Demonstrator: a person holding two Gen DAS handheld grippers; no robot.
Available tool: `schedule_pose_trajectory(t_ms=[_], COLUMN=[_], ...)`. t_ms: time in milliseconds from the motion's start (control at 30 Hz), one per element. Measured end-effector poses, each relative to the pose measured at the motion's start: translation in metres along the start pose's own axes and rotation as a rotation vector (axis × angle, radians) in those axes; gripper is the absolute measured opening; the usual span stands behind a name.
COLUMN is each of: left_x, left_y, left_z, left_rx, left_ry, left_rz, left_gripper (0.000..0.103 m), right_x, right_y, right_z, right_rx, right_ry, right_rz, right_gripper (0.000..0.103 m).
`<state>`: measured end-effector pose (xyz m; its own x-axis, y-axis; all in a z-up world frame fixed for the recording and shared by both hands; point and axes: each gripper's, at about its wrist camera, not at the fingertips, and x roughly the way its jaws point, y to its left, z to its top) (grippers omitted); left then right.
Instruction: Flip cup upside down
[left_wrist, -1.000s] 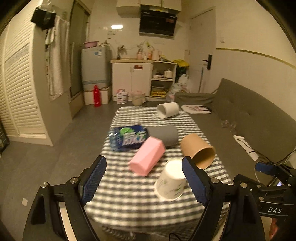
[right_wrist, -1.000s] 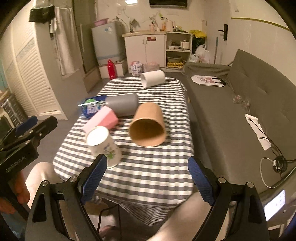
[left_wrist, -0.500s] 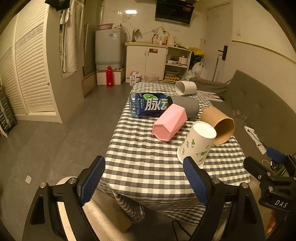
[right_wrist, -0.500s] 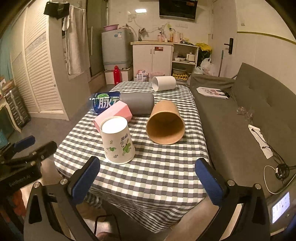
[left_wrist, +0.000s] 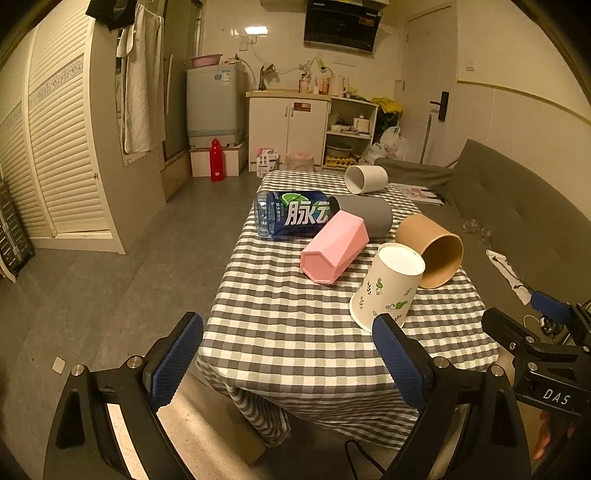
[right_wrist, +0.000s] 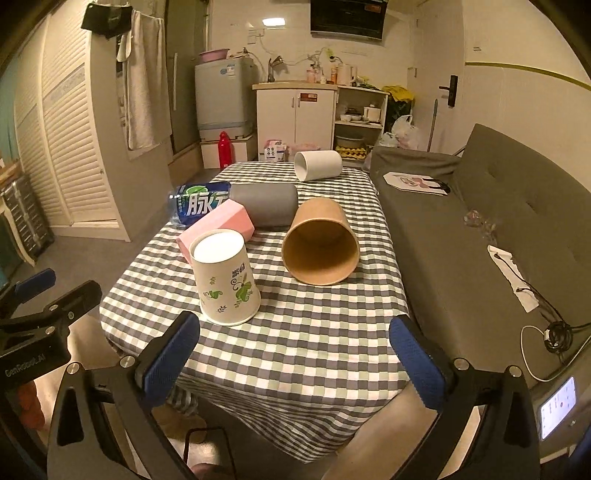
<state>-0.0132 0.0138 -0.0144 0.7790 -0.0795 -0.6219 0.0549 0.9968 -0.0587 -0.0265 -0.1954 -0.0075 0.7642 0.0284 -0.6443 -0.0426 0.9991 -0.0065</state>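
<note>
A white paper cup with green leaf print (right_wrist: 226, 277) stands upside down, mouth on the checked tablecloth (right_wrist: 314, 347); it also shows in the left wrist view (left_wrist: 388, 286). My left gripper (left_wrist: 290, 363) is open and empty, back from the table's near left corner. My right gripper (right_wrist: 295, 356) is open and empty, over the table's near edge, short of the cup. A brown paper cup (right_wrist: 319, 245), a pink faceted cup (right_wrist: 218, 229), a grey cup (right_wrist: 266, 205) and a white cup (right_wrist: 317, 165) lie on their sides.
A blue drink bottle (right_wrist: 197, 203) lies on its side behind the pink cup. A grey sofa (right_wrist: 480, 229) runs along the table's right side. Cables (right_wrist: 550, 332) lie on the sofa. Open floor (left_wrist: 110, 266) is on the left.
Both grippers have pulled back from the table and stay open. The leaf-print cup was tilted in the first frames and now stands mouth down on the cloth.
</note>
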Motion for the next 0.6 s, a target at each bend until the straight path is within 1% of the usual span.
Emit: schedule_pose_trajectory(t_ms=[600], left_x=[-0.0003], left_y=[0.0009], left_z=[-0.0002], left_rx=[-0.001], left_ry=[-0.006], left_rz=[0.004], left_gripper=[0.096], right_x=[0.002], right_y=[-0.0022], right_z=[-0.0009], right_rx=[0.005], right_ry=[0.008], right_rz=[-0.01], right_gripper=[0.103])
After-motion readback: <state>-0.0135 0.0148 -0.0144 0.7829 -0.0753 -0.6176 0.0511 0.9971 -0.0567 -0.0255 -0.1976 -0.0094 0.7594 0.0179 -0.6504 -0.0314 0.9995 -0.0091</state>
